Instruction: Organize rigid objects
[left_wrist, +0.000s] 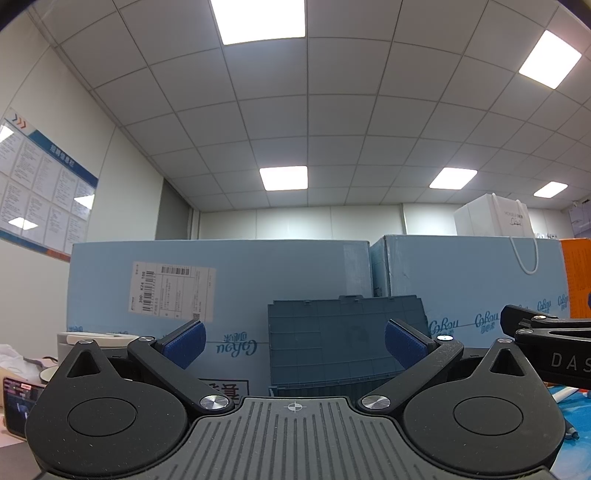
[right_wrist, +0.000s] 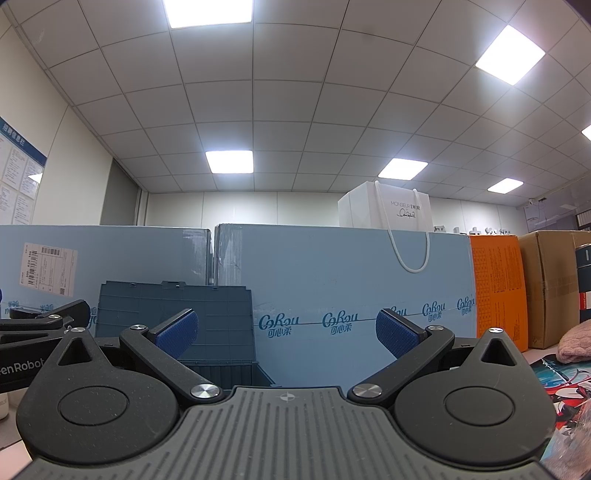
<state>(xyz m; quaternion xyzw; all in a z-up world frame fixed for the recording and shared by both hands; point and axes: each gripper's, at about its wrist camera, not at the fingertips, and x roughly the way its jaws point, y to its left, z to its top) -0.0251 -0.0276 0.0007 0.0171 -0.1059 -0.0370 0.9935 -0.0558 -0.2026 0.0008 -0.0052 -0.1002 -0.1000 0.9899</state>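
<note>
Claws, left claw (left_wrist: 294, 341) and right claw (right_wrist: 287, 332), are both spread wide, holding nothing. I see the stiff plastic organizer box (left_wrist: 345, 341) just ahead; I'd grip its lid edge.

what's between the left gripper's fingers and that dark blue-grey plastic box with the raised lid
Nothing. In the left wrist view the open left gripper holds nothing, and the stretch to the plastic box shows bare.
</note>
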